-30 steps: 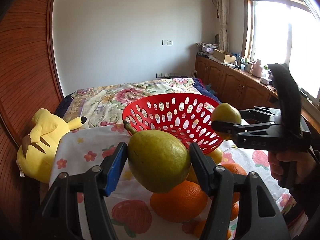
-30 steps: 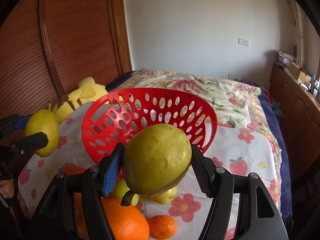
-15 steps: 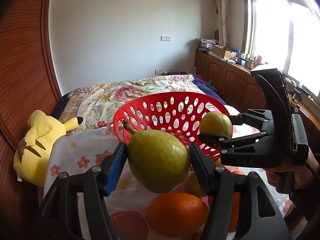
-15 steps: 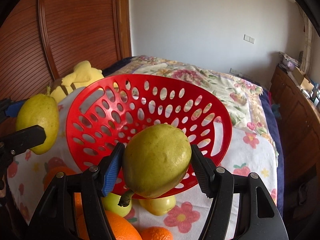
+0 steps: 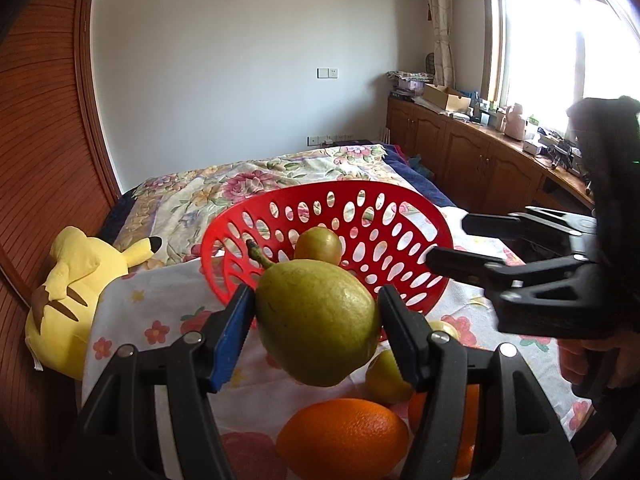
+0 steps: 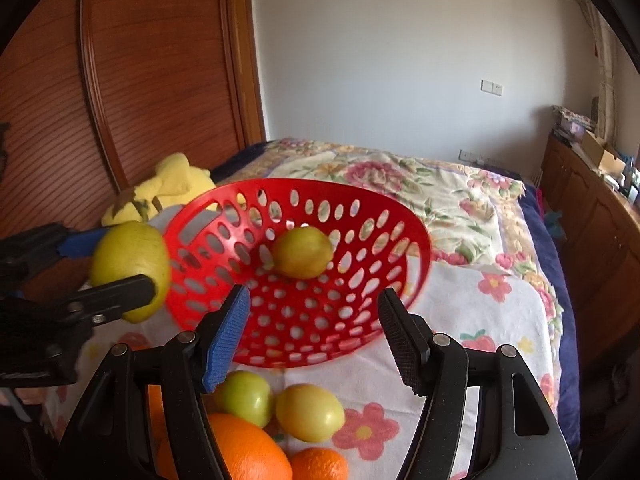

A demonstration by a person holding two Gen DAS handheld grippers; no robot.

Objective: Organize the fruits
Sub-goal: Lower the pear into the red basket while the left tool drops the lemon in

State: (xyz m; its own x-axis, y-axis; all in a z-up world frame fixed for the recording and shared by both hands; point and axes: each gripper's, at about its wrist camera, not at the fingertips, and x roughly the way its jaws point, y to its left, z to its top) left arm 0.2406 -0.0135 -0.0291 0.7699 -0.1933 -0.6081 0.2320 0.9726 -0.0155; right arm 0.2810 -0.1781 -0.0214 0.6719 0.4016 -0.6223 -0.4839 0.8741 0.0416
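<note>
My left gripper [image 5: 316, 308] is shut on a green pear [image 5: 320, 340], stem up and to the left, held just before the near rim of the red perforated basket [image 5: 328, 192]. In the right wrist view the same pear [image 6: 128, 248] sits in the left gripper [image 6: 120, 266] at the basket's [image 6: 304, 184] left edge. A second yellow-green pear [image 6: 302, 252] lies inside the basket, also visible from the left wrist [image 5: 318, 246]. My right gripper [image 6: 314, 320] stands open with nothing between its pads, in front of the basket; from the left wrist it [image 5: 452, 246] reaches in from the right.
Loose fruit lies on the flowered cloth [image 6: 496, 320] below the grippers: a large orange [image 6: 248, 448], two green fruits [image 6: 244, 396] [image 6: 310, 412] and a small orange [image 6: 318, 464]. A yellow plush toy [image 5: 76, 280] lies left of the basket. Wooden wardrobe doors stand left, cabinets right.
The pear that my right gripper held now lies inside the red basket, and its jaws are empty. My left gripper with its pear has come closer to the basket.
</note>
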